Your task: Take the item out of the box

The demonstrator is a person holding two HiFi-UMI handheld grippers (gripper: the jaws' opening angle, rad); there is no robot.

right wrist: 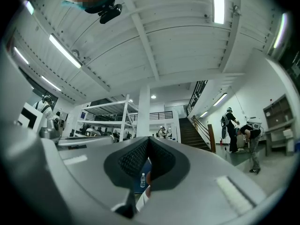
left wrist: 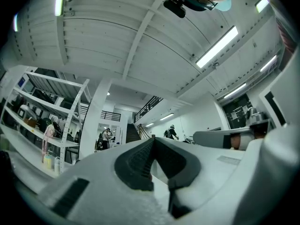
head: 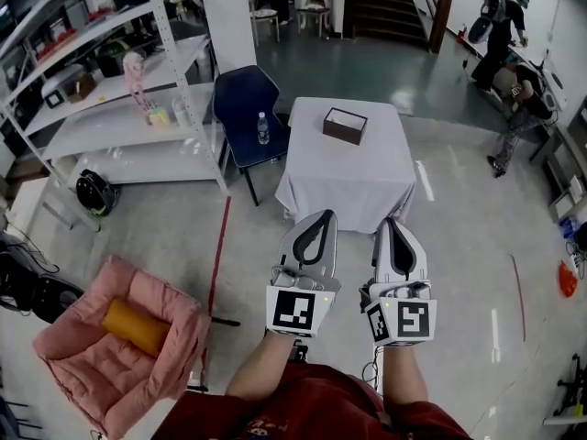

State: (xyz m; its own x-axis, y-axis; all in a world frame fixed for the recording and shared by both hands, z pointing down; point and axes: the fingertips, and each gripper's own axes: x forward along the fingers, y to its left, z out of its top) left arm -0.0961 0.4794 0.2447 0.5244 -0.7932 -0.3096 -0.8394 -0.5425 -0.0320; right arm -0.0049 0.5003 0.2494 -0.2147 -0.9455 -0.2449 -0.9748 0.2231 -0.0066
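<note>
Where box (head: 345,125) on table (head: 367,177), chair (head: 240,99) nr.

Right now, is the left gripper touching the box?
Apart. In the head view a wide stretch of bare table separates the left gripper from the box.

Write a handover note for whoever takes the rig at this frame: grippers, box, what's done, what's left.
Left gripper: shut, empty.
Right gripper: shut, empty. The two are held side by side, short of the table.
Box: open-topped, on the far part of the white-clothed table, untouched. Its contents can't be made out from here.
Done: nothing yet.
Left: approach the table, open a gripper, and lift the item out of the box.
</note>
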